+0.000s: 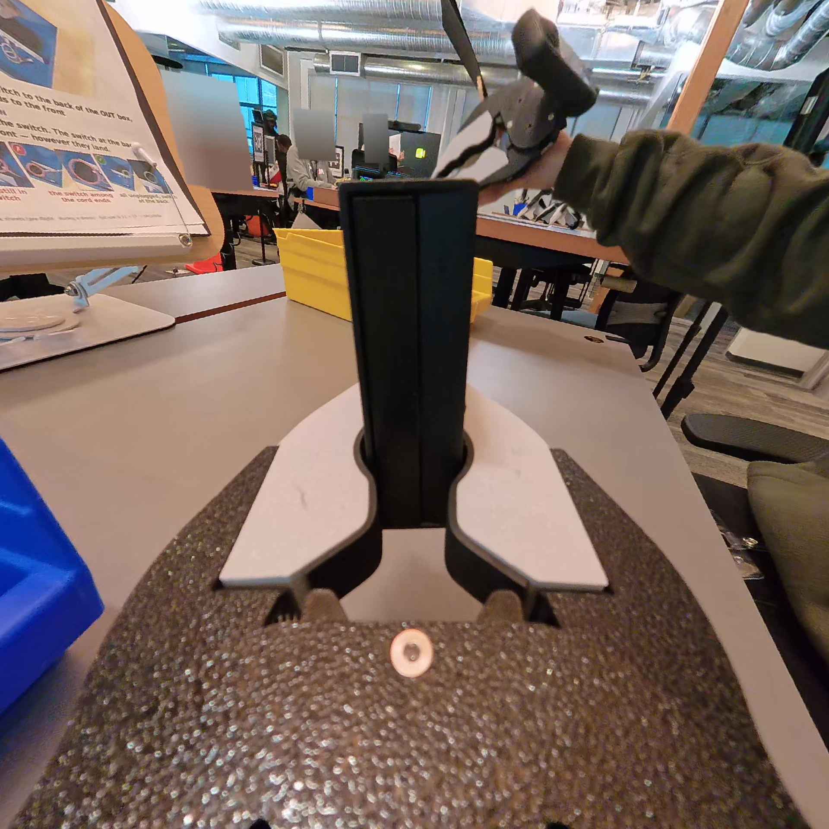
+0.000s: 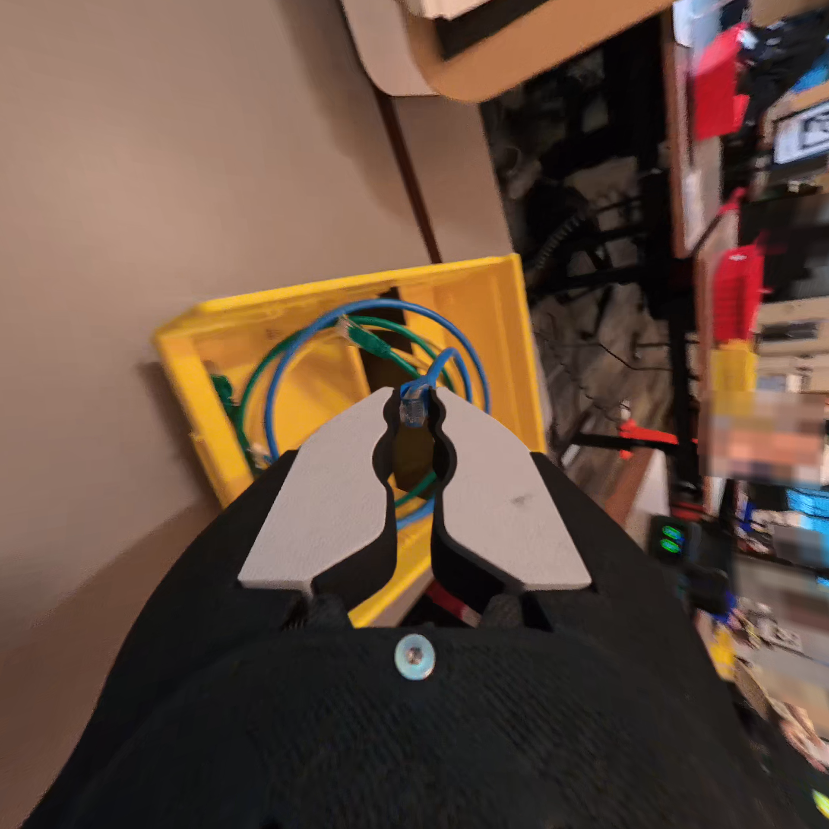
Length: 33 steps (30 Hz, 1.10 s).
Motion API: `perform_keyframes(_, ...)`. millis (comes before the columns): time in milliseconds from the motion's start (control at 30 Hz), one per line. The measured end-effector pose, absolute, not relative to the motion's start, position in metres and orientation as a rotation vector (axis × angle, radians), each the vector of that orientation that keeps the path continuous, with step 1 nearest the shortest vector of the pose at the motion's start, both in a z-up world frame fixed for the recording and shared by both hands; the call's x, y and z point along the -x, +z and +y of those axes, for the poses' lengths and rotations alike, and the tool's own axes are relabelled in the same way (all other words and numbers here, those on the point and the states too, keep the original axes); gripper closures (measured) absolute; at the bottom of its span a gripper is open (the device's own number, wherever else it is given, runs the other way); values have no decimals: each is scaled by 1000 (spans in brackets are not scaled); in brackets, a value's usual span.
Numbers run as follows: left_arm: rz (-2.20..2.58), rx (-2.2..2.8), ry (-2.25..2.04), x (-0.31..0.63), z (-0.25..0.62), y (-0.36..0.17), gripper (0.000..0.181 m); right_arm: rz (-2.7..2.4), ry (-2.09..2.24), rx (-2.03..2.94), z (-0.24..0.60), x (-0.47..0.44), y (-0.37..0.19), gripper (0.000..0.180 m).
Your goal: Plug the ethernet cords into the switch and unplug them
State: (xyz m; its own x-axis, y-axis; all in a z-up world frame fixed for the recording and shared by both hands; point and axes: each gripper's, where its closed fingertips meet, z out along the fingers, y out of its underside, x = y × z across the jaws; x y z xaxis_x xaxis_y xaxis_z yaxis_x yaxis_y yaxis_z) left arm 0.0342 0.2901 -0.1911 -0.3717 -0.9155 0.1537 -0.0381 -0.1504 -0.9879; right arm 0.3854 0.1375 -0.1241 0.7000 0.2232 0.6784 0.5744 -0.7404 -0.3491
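In the left wrist view my left gripper [image 1: 412, 430] is shut on the black switch [image 1: 406, 314], a long flat box held upright above the grey table [image 1: 179, 403]. Its ports do not show. In the right wrist view my right gripper [image 2: 413, 397] is shut on the clear plug [image 2: 412, 410] of the blue ethernet cord [image 2: 278, 381]. It holds the plug above the yellow bin [image 2: 507, 314]. The blue cord and a green cord [image 2: 251, 381] lie coiled in the bin, and the green plug [image 2: 365, 341] is free. The right gripper [image 1: 448, 168] also shows in the left wrist view, held high beyond the switch.
The yellow bin [image 1: 309, 264] stands at the table's far edge behind the switch. A blue bin [image 1: 36, 560] is at the near left. An instruction sheet on a stand [image 1: 89, 134] is at the far left. A green sleeve [image 1: 695, 224] reaches in from the right. A chair [image 1: 753, 439] stands off the table's right edge.
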Motion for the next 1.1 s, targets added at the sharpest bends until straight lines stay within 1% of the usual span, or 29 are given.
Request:
perform_keyframes(100, 1424, 1130, -1604, -35, 290, -192, 151, -590, -767, 2393, 134, -379, -152, 167)
perform_keyframes(200, 1429, 1129, -1601, -36, 289, -192, 151, -628, -696, 2462, 131, -373, -191, 160)
perform_keyframes(300, 1427, 1124, -1597, -36, 289, -192, 152, -703, -649, 2601, 119, -371, -232, 159)
perform_keyframes(367, 1423, 1124, -1599, -35, 288, -192, 152, -691, -707, 2628, 117, -377, -238, 151)
perform_keyframes(467, 1427, 1120, -1596, -35, 287, -192, 151, -585, -683, 2556, 123, -370, -211, 133)
perform_keyframes(533, 1440, 1120, -1592, -36, 285, -193, 151, -477, -561, 2479, 131, -350, -183, 122)
perform_keyframes(667, 1450, 1110, -1581, -42, 280, -193, 151, -548, -113, 2111, 177, -228, -133, 100)
perform_keyframes(733, 1441, 1116, -1545, -47, 278, -192, 152, -554, -13, 1987, 198, -170, -123, 100)
perform_keyframes(800, 1411, 1155, -1449, -53, 280, -190, 152, -451, 24, 1925, 220, -128, -125, 100)
perform_keyframes(833, 1391, 1175, -1390, -56, 282, -188, 152, -402, 52, 1912, 230, -108, -131, 89)
perform_keyframes(867, 1371, 1193, -1320, -58, 285, -187, 152, -360, 97, 1888, 239, -88, -134, 82)
perform_keyframes(933, 1364, 1206, -1092, -59, 294, -187, 152, -302, 205, 1821, 253, -54, -133, 83)
perform_keyframes(1000, 1387, 1160, -818, -56, 303, -187, 152, -250, 271, 1766, 264, -38, -126, 85)
perform_keyframes(1100, 1400, 1065, -513, -52, 309, -186, 152, -271, 303, 1779, 274, -31, -126, 82)
